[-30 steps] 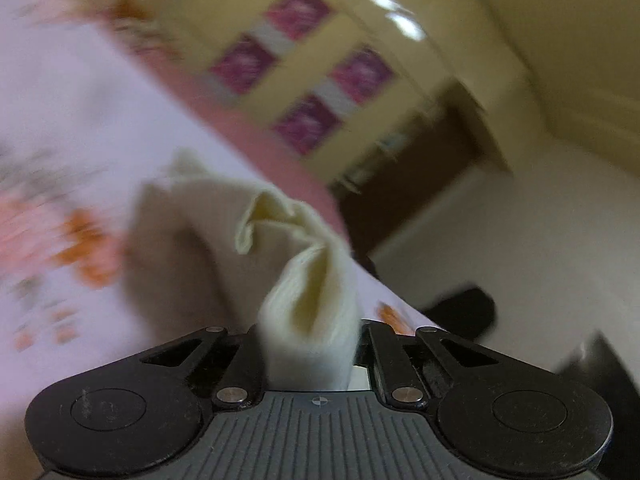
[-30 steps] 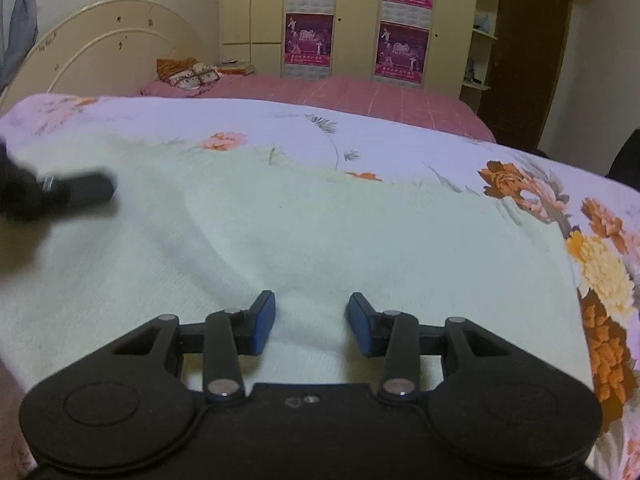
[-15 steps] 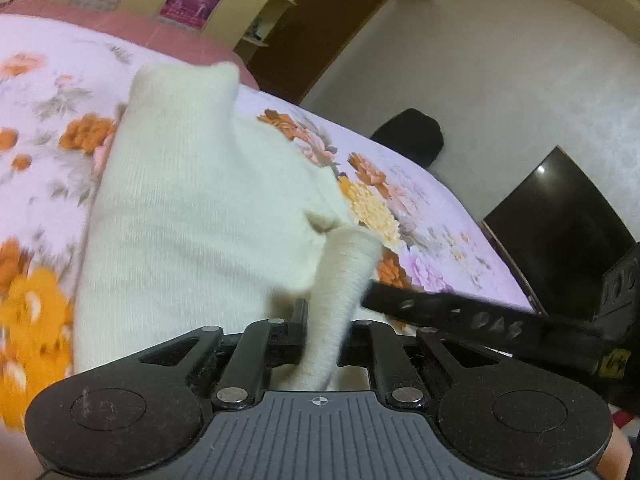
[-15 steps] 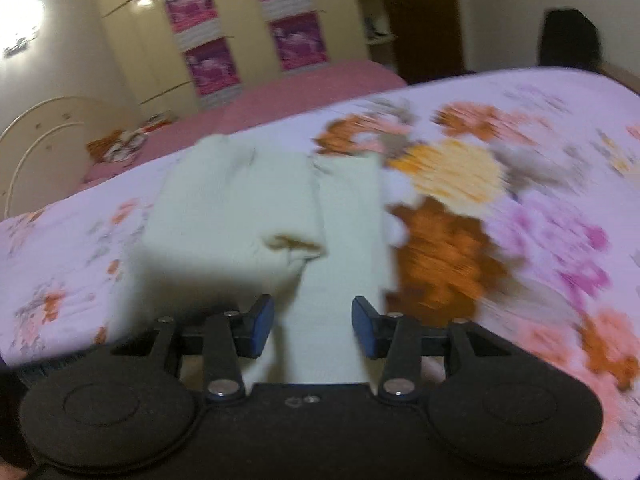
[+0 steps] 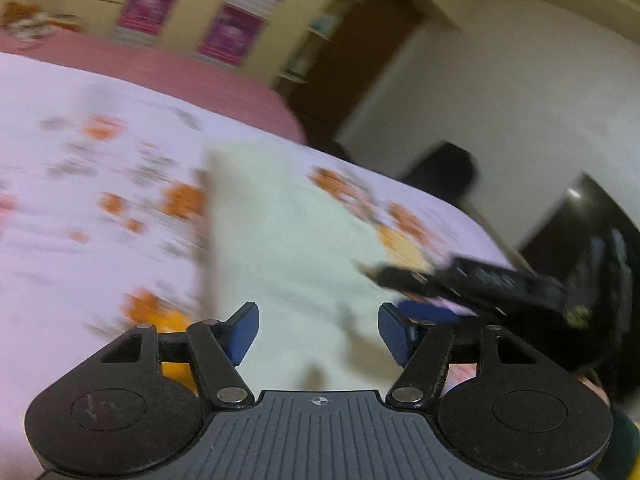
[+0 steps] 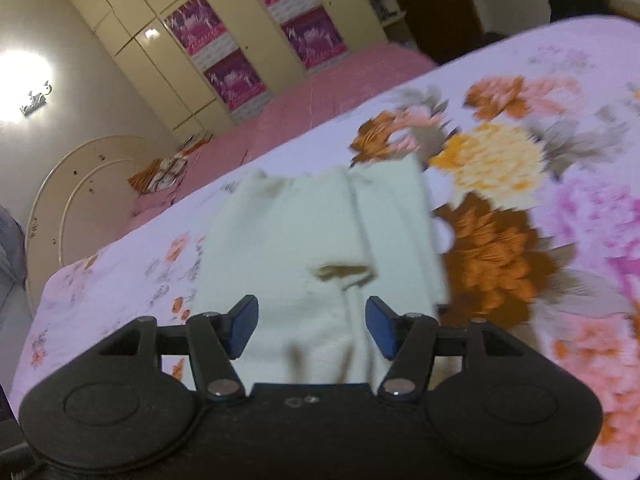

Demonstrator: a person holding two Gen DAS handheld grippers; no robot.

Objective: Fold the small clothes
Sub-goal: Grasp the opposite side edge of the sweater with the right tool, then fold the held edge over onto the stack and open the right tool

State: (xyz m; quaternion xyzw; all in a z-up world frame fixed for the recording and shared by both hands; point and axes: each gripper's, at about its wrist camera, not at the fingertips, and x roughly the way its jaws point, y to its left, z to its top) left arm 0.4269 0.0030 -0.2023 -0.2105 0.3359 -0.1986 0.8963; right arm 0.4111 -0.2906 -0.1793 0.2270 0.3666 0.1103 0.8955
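Left wrist view, blurred, shows the left hand-held gripper [image 5: 318,334] with its blue pads [image 5: 242,332] spread wide and nothing between them. Ahead of it, from 12 toward 1 o'clock, the cream cloth [image 5: 280,240] lies flat on the floral bedspread [image 5: 80,200]. At 3 o'clock the right hand-held gripper [image 5: 472,280] reaches in low over the right edge of the cloth; whether it touches the fabric cannot be told through the blur.

Right wrist view shows the right hand-held gripper [image 6: 312,326] also wide open, gripping nothing. The cloth [image 6: 312,236] sits straight ahead at 12 o'clock, folded, with one layer lying over another and a crease running from near to far just right of centre. Its near edge runs under the gap between the pads [image 6: 240,326]; contact cannot be judged. Large orange and yellow flowers on the bedspread [image 6: 540,200] fill the area at 2 to 3 o'clock, beside the cloth. Beyond the bedspread, at 11 o'clock, a pink sheet [image 6: 300,112] covers the far part of the bed, with a curved headboard [image 6: 80,184] at 10 o'clock and a wardrobe [image 6: 208,40] behind.
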